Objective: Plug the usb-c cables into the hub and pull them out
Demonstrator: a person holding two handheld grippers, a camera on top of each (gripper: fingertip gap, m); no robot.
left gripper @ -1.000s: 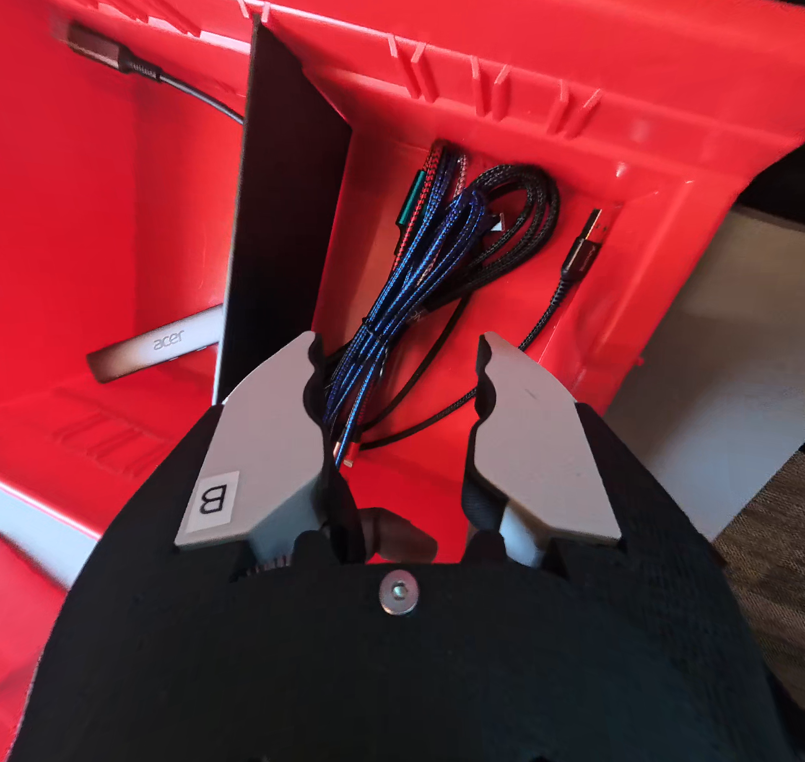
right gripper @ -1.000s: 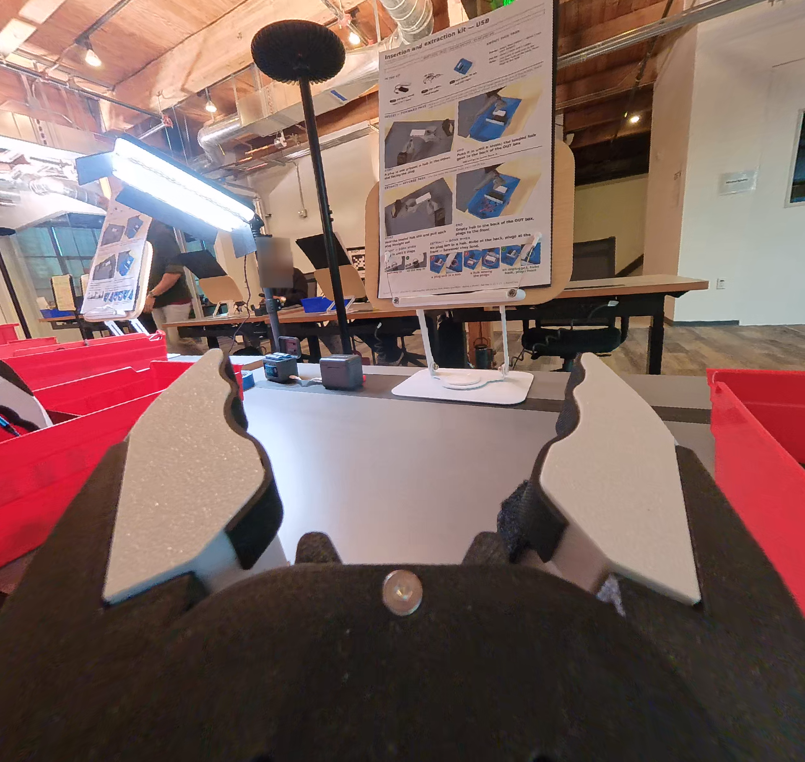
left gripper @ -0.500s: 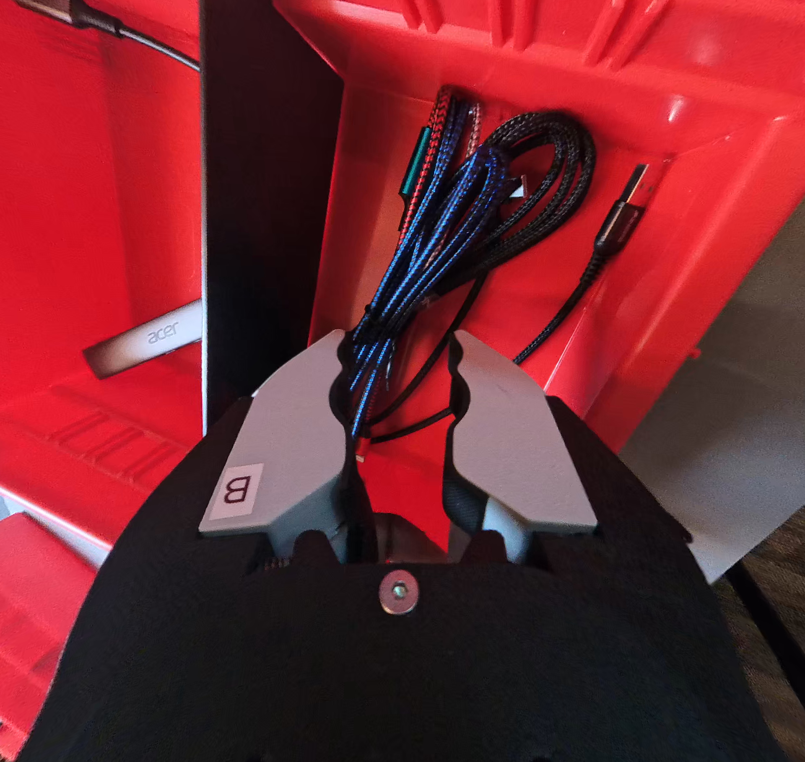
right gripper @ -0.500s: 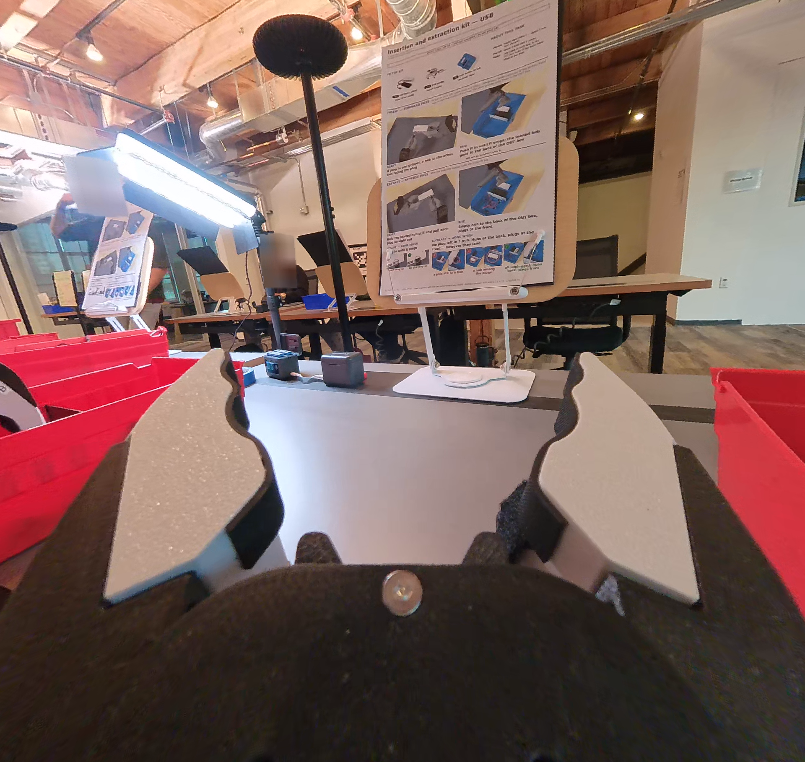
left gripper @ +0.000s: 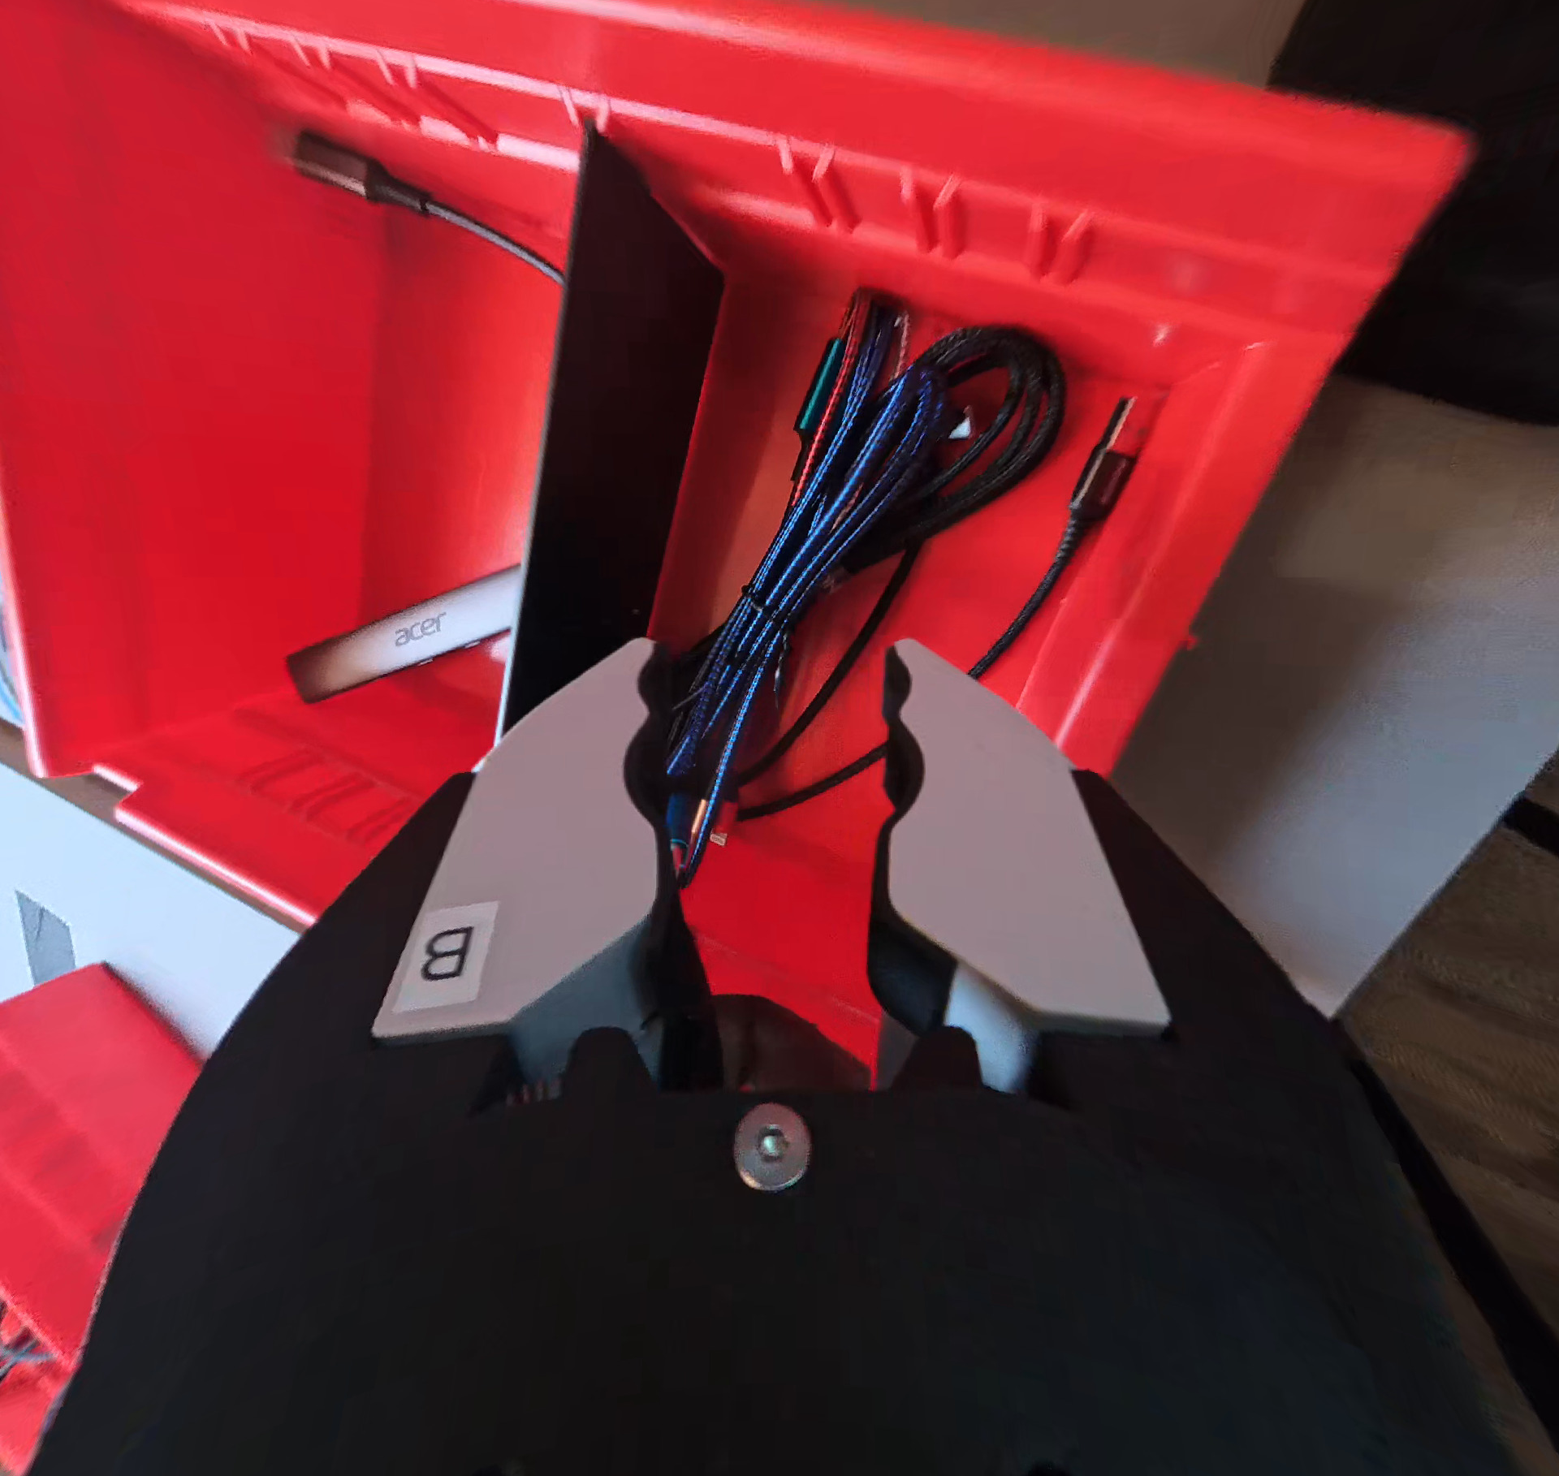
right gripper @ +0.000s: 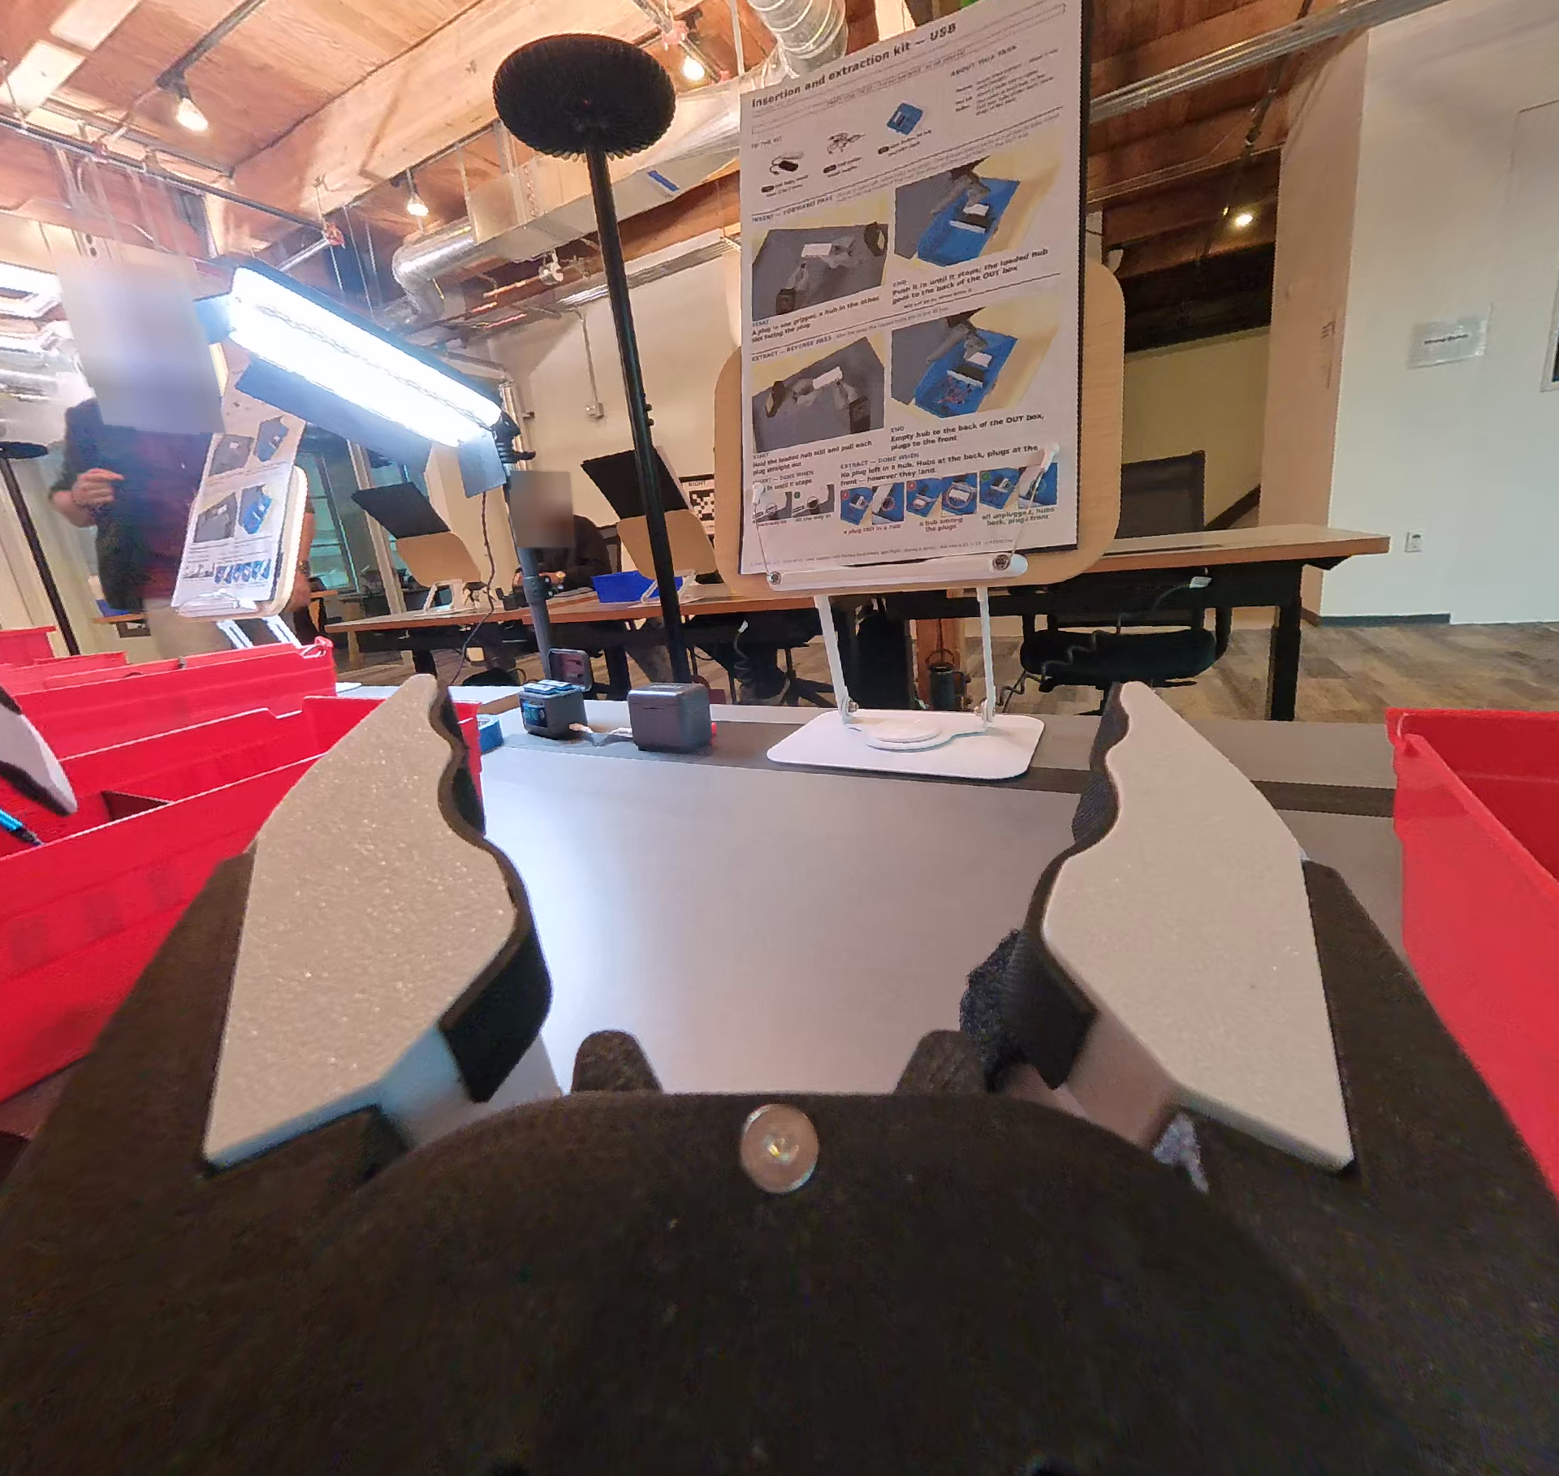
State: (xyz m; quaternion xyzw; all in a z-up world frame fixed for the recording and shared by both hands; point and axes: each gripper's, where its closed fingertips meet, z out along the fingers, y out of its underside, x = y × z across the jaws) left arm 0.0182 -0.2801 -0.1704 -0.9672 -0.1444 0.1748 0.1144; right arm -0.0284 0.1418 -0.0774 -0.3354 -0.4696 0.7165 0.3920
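Observation:
A red bin [left gripper: 928,128] is split by a black divider [left gripper: 616,440]. The right compartment holds a bundled blue braided cable [left gripper: 844,491], a coiled black cable [left gripper: 1012,389] with its plug [left gripper: 1109,457] by the right wall, and a red cable end. The left compartment holds the grey hub [left gripper: 405,643] and its lead's plug [left gripper: 354,170]. My left gripper [left gripper: 772,659] is open over the near end of the blue cable, whose plug lies by the left finger [left gripper: 557,803]. My right gripper [right gripper: 780,702] is open and empty above the grey table [right gripper: 759,887].
Red bins stand left [right gripper: 169,761] and right [right gripper: 1476,845] of the right gripper. At the table's far edge are an instruction sheet on a stand [right gripper: 911,297], a black pole [right gripper: 624,339] and small grey boxes [right gripper: 666,714]. People are at desks beyond.
My left gripper narrowed around the blue cable half a second ago, then opened wider and drew back a little. The cables lie as before. My right gripper has barely moved.

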